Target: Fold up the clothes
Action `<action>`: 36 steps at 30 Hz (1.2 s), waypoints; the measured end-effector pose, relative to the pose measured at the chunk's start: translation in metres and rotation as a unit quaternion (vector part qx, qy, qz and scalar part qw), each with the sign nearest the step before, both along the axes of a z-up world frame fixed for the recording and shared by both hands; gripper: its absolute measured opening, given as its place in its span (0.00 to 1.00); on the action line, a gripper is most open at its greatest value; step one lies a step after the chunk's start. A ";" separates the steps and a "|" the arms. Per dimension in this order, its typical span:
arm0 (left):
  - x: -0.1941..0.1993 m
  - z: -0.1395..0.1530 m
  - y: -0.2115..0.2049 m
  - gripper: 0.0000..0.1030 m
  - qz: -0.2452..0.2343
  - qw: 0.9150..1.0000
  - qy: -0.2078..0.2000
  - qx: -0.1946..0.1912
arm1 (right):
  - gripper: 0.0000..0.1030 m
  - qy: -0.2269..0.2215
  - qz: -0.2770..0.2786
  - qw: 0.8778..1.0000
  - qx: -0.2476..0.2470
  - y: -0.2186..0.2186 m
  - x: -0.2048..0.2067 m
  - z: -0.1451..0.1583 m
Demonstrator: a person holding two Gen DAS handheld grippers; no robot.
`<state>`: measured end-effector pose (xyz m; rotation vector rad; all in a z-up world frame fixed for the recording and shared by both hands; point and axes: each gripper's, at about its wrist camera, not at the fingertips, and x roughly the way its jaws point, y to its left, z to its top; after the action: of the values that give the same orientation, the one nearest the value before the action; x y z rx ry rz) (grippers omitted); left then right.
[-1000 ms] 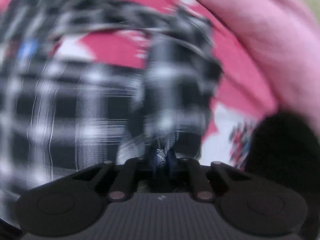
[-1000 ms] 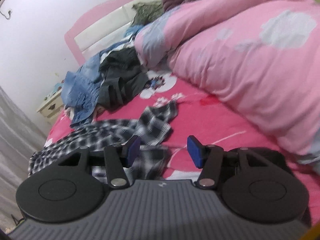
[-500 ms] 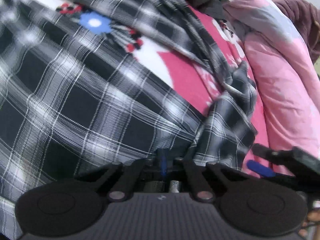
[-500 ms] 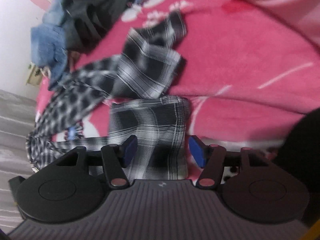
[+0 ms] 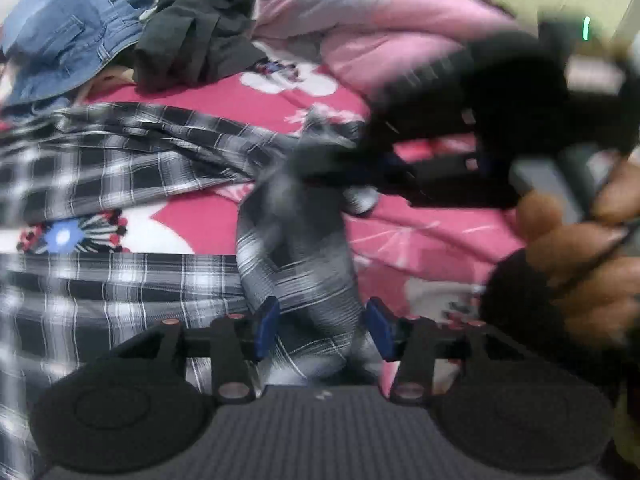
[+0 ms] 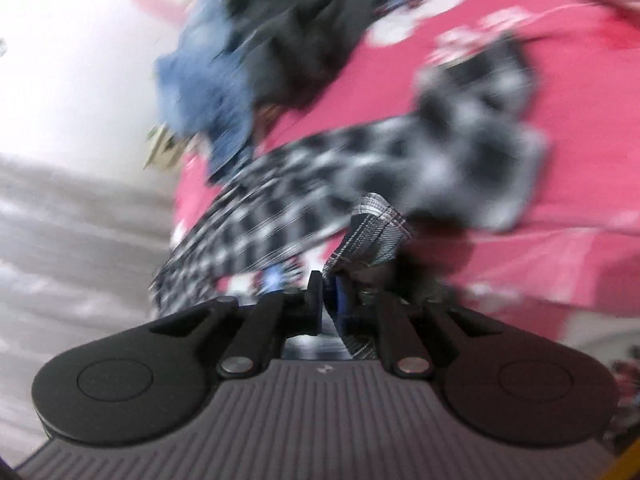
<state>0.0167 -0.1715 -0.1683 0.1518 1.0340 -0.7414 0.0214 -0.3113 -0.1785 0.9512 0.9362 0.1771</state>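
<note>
**One plaid shirt, two claws on the bed**

Nearest, the left claw (image 5: 322, 326) is opening; its two blue pads (image 5: 267, 326) stand apart with a band of the plaid shirt (image 5: 120, 168) between them, not pressed. The right claw (image 6: 329, 294) is closing, pinching a fold of that shirt. The shirt sprawls over the pink bedsheet (image 5: 420, 236). A hand (image 5: 580, 248) holding the right claw is blurred and cut off at the frame edge. Farther back lie one denim garment (image 5: 68, 36), one dark garment (image 5: 200, 28) and one pink quilt (image 5: 360, 20). The right view is heavily smeared.
</note>
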 end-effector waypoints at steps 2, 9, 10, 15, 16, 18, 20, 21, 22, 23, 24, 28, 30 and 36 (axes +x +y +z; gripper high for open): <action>0.012 -0.016 0.001 0.14 0.033 0.999 0.023 0.014 | 0.09 -0.025 0.017 0.999 0.016 0.004 0.004 0.005; 0.064 -0.066 0.083 0.08 0.174 0.941 0.233 -0.171 | 0.41 -0.042 -0.033 0.998 -0.022 -0.040 -0.035 0.012; 0.068 -0.074 0.092 0.08 0.181 0.929 0.258 -0.192 | 0.41 -0.028 -0.039 0.998 -0.031 -0.044 -0.040 0.007; 0.077 -0.098 0.124 0.08 0.213 0.896 0.304 -0.242 | 0.41 0.044 0.009 0.999 0.003 -0.018 -0.047 -0.037; 0.078 -0.101 0.128 0.08 0.215 0.894 0.306 -0.245 | 0.41 0.060 0.019 0.998 0.008 -0.010 -0.047 -0.045; 0.079 -0.100 0.136 0.09 0.220 0.892 0.305 -0.249 | 0.34 0.095 0.048 0.994 0.022 0.007 -0.043 -0.057; 0.079 -0.095 0.144 0.13 0.224 0.893 0.300 -0.249 | 0.17 0.091 0.079 0.992 0.027 0.022 -0.045 -0.053; 0.079 -0.092 0.149 0.16 0.225 0.894 0.296 -0.250 | 0.16 0.070 0.094 0.993 0.015 0.031 -0.047 -0.043; 0.080 -0.088 0.154 0.20 0.226 0.895 0.291 -0.251 | 0.16 0.048 0.109 0.993 0.003 0.040 -0.049 -0.032; 0.081 -0.083 0.160 0.22 0.226 0.897 0.283 -0.254 | 0.16 0.022 0.123 0.992 -0.018 0.049 -0.049 -0.021; 0.080 -0.078 0.167 0.22 0.229 0.897 0.276 -0.258 | 0.16 -0.003 0.138 0.990 -0.038 0.059 -0.049 -0.011; 0.075 -0.067 0.194 0.24 0.250 0.895 0.256 -0.265 | 0.18 -0.044 0.205 0.975 -0.070 0.095 -0.042 -0.001; 0.072 -0.062 0.204 0.24 0.257 0.897 0.246 -0.262 | 0.18 -0.051 0.235 0.969 -0.061 0.106 -0.041 -0.001; 0.053 -0.040 0.193 0.27 0.195 0.935 0.201 -0.218 | 0.61 -0.004 0.096 0.994 -0.052 0.044 -0.053 0.002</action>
<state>0.0693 0.0218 -0.2087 -0.5977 1.2105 -0.6293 -0.0317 -0.2677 -0.1763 0.7644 1.0186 0.2919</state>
